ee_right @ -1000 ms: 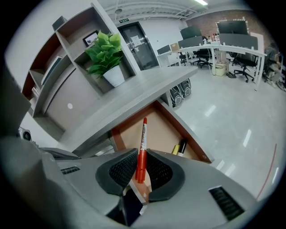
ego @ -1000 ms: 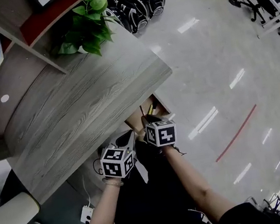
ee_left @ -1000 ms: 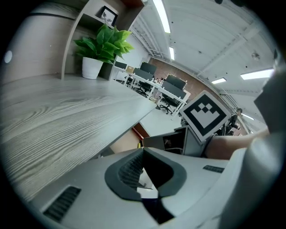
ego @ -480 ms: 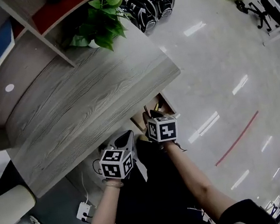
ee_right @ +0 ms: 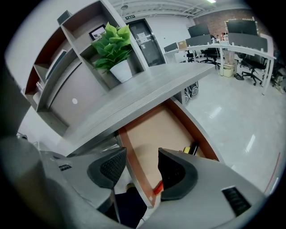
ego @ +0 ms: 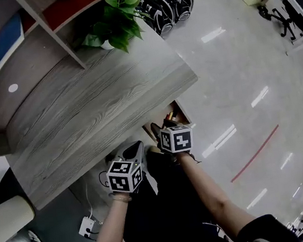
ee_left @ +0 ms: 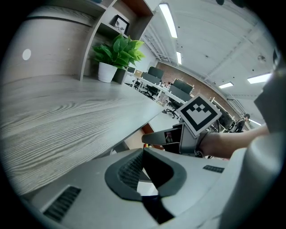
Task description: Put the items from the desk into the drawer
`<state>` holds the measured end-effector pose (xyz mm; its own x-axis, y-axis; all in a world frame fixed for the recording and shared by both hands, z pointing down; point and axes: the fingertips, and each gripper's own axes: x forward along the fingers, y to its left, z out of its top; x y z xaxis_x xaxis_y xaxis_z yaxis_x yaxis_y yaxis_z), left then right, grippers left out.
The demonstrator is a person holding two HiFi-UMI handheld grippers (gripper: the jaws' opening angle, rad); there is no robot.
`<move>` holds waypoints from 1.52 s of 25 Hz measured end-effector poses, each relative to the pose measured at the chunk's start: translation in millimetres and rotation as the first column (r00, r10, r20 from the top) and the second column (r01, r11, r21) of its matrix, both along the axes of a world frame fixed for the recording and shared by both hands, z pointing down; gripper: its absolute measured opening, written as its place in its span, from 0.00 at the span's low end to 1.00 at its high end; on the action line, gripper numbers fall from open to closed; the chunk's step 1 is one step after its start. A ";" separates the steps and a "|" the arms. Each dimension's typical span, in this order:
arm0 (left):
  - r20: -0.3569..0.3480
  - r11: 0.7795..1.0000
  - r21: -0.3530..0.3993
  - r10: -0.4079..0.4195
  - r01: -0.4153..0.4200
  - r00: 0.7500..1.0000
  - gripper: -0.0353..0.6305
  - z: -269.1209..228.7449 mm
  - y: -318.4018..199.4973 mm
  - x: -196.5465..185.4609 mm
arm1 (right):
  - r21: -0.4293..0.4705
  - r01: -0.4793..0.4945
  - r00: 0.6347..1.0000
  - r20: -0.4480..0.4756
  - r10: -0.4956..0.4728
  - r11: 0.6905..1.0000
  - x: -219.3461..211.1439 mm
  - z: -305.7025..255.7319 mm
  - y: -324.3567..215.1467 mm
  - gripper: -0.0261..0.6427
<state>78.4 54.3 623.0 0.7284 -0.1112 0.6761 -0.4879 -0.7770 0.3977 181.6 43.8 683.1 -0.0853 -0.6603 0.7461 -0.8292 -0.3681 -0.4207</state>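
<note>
Right gripper view, right gripper [ee_right: 142, 154] just opened wide, empty, over drawer [ee_right: 152, 129], orange item [ee_right: 157, 187] beside.

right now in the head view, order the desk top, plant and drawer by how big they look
1. desk top
2. plant
3. drawer, mostly hidden under the desk, so only its open end counts

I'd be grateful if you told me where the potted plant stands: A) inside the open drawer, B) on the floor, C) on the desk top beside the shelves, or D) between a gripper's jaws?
C: the potted plant stands on the desk top next to the shelves, well away from the open drawer below.
</note>
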 end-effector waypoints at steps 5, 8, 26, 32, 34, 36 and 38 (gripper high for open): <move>-0.005 1.000 0.004 0.012 -0.012 1.000 0.08 -3.2 1.4 3.9 | 0.009 0.006 1.000 -0.008 -0.005 1.000 0.7 -5.9 4.0 0.36; -0.011 1.000 0.011 0.018 -0.018 1.000 0.08 -5.9 0.6 6.8 | 0.052 0.008 1.000 0.020 -0.009 0.999 -1.0 -15.4 3.9 0.36; -0.153 0.994 0.107 0.004 0.012 0.988 0.08 -75.8 -6.0 19.7 | 0.542 0.070 0.998 -0.039 -0.058 0.837 -9.4 -181.2 -7.4 0.04; -0.223 0.983 0.183 0.014 0.028 0.975 0.08 -120.5 -3.7 17.6 | 0.619 0.154 0.977 -0.210 -0.027 0.770 -20.4 -242.8 -2.3 0.04; -0.245 0.976 0.212 0.008 0.046 0.970 0.08 -135.5 -6.0 13.7 | 0.640 0.163 0.971 -0.239 -0.007 0.751 -21.2 -260.0 1.7 0.04; -0.262 0.968 0.244 0.002 0.064 0.965 0.08 -150.1 -9.3 8.7 | 0.676 0.144 0.971 -0.236 0.027 0.723 -16.4 -279.9 8.4 0.04; -0.274 0.957 0.278 0.000 0.080 0.962 0.08 -164.8 -13.7 2.3 | 0.716 0.106 0.972 -0.220 0.079 0.690 -5.4 -301.2 16.8 0.04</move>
